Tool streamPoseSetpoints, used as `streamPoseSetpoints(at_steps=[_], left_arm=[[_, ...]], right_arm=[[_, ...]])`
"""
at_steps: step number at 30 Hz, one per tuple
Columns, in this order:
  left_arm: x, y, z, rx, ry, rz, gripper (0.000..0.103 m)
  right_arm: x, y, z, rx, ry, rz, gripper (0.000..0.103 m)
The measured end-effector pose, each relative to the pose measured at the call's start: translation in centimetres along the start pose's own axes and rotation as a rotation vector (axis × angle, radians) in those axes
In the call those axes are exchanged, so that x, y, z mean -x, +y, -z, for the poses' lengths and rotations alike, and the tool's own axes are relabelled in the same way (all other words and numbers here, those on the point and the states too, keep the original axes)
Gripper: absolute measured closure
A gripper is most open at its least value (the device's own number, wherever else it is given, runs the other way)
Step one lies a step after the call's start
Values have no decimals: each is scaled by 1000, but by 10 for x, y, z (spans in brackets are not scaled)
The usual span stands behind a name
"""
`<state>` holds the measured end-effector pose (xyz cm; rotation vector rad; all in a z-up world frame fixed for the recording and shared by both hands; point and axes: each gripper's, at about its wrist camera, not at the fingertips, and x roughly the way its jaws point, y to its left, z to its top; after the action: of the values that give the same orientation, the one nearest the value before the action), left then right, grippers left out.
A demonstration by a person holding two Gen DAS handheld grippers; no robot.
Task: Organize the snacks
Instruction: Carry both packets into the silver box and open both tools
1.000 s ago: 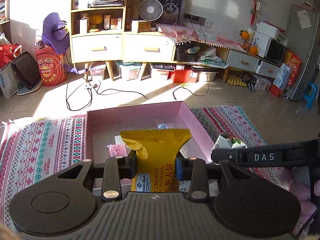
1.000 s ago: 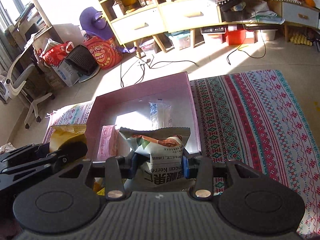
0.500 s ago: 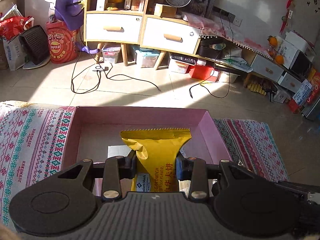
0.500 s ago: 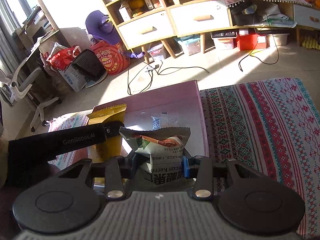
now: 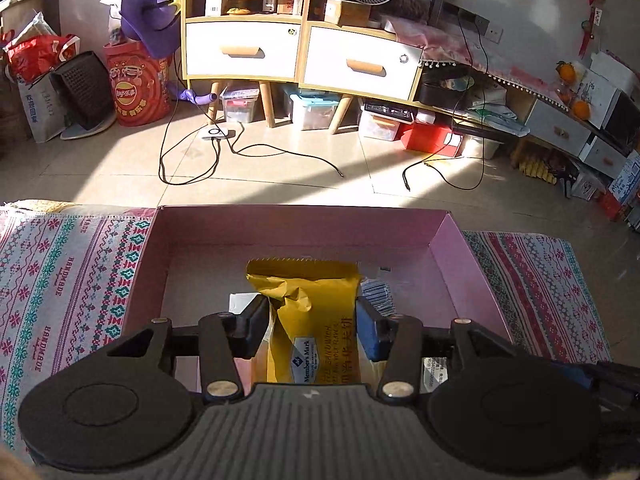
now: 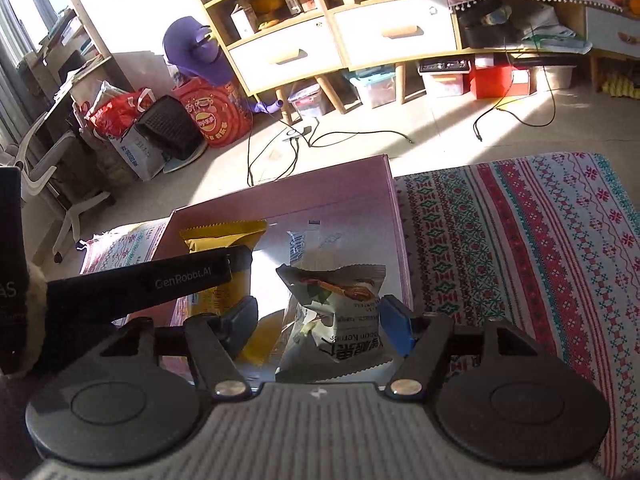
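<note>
Spreading since a moment ago, both tongs, left (image 5: 310, 322) and right (image 6: 318, 318), release yellow pack (image 5: 316, 320) and pecan bag (image 6: 340, 312) into the pink box (image 5: 460, 252).

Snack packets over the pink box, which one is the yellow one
The yellow Member's Mark packet, between the left gripper's fingers; the right gripper's packet is white and green.
</note>
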<state>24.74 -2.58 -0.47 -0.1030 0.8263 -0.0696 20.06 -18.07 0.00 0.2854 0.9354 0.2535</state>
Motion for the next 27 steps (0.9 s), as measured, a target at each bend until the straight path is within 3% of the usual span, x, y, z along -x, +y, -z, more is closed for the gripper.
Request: streamPoseSetpoints(at_steps=[13, 27], left_arm=[[22, 0, -1, -26, -11, -8, 25], [67, 12, 31, -83, -10, -3, 17]], right_arm=[[15, -2, 1, -6, -10, 8, 28], [51, 4, 20, 61, -11, 27, 18]])
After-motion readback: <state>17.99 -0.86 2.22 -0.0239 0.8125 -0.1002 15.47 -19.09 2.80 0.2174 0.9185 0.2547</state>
